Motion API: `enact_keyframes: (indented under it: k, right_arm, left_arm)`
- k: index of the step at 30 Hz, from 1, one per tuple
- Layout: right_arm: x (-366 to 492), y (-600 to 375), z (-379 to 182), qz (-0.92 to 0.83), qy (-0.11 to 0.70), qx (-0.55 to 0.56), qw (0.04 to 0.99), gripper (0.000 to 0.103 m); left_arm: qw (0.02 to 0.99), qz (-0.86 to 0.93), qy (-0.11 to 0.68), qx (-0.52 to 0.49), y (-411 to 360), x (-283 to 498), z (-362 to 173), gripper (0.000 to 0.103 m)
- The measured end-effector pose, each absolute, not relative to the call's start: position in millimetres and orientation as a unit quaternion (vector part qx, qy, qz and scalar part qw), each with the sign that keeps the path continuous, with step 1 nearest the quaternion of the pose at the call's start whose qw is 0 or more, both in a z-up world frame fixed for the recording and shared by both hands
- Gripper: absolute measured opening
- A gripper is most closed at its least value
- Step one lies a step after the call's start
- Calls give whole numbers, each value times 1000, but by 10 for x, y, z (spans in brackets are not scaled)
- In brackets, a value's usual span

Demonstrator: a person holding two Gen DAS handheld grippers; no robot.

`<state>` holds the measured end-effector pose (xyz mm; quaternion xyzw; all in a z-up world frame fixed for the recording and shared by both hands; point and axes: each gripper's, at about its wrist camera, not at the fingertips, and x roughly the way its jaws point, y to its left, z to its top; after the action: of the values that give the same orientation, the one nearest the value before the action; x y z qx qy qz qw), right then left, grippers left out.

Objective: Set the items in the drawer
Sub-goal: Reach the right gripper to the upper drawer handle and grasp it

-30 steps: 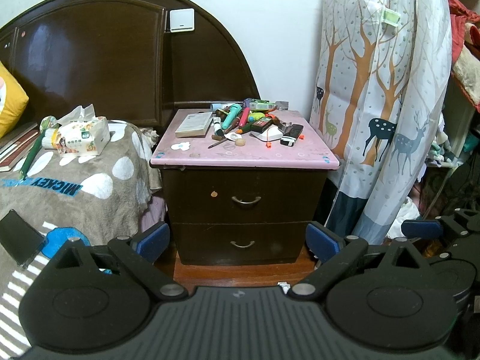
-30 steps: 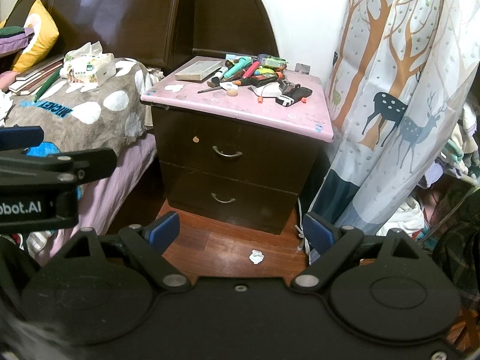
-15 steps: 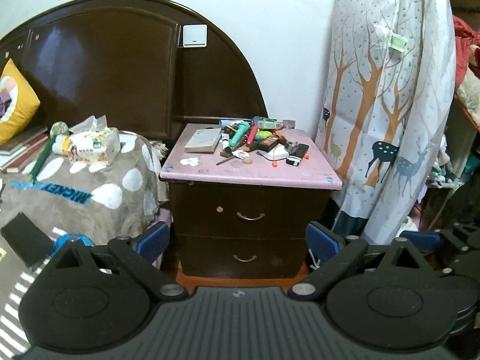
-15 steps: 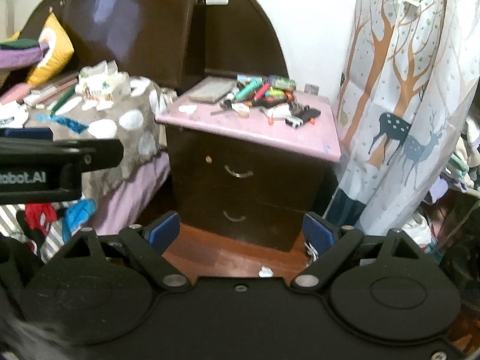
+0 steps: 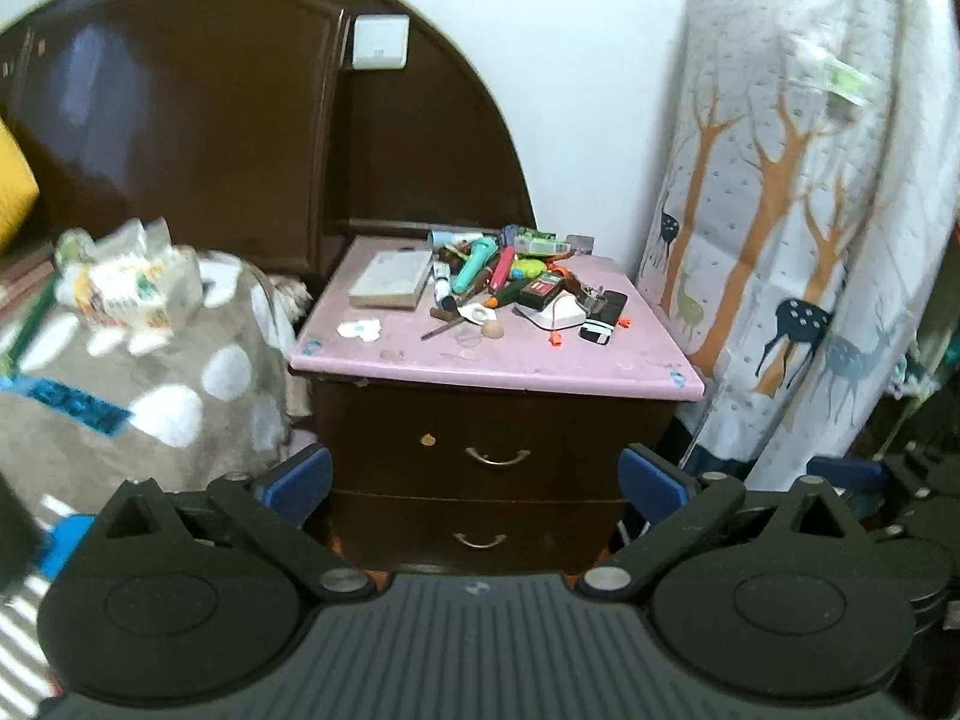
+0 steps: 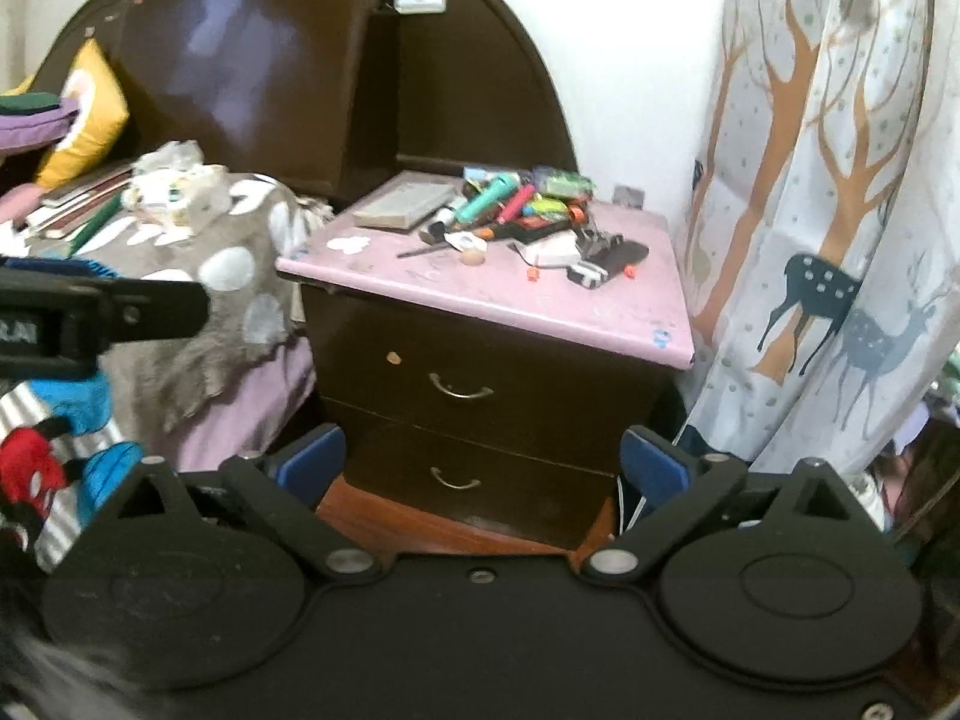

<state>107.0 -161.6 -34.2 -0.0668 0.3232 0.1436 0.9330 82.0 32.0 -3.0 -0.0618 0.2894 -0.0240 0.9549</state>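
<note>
A dark wooden nightstand with a pink top (image 5: 498, 360) (image 6: 540, 306) stands ahead. Its upper drawer (image 5: 497, 457) (image 6: 461, 390) and lower drawer (image 5: 480, 540) (image 6: 455, 483) are both closed. A pile of small items (image 5: 510, 276) (image 6: 522, 210) lies on the top: a book (image 5: 393, 279), pens, a teal tube, a black remote (image 5: 603, 315). My left gripper (image 5: 474, 480) is open and empty, some way in front of the drawers. My right gripper (image 6: 483, 462) is open and empty too.
A bed with a spotted grey blanket (image 5: 150, 372) and a tissue pack (image 5: 129, 282) lies left of the nightstand. A deer-print curtain (image 5: 780, 240) hangs right. The dark headboard (image 5: 240, 120) stands behind. The left gripper's body (image 6: 90, 318) shows at the right wrist view's left edge.
Both grippers have moved closer to the nightstand and risen, so it looks larger. Both stay open and empty. Nothing on the nightstand has moved.
</note>
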Motion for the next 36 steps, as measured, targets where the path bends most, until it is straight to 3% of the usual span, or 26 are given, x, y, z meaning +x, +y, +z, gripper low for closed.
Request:
enact_keyframes:
  k: [9,21,32,34,35,36]
  right_arm:
    - [1874,-1464,-600,163,347,-81,920,100]
    - [2376,-1043,-1182,205,332,-215,895,98]
    - [2682,-586,-2082,271,284,-436,810,97]
    - [2721,-504,-2210,285,274,-469,790,82]
    - [2760,-455,-2284,289,275,-484,779,47]
    - [2804,-415,-2364,293,275,-499,768,34]
  left_arm:
    - [954,-34,291,-61,477,1465,-330,103]
    - [962,-40,259,-79,682,1912,-963,103]
    - [955,-23,283,-89,1012,2168,-1340,103]
    - [953,-16,286,-101,1094,2192,-1370,103]
    - [951,-13,288,-109,1137,2204,-1384,103]
    - [950,-12,290,-119,1177,2215,-1397,103]
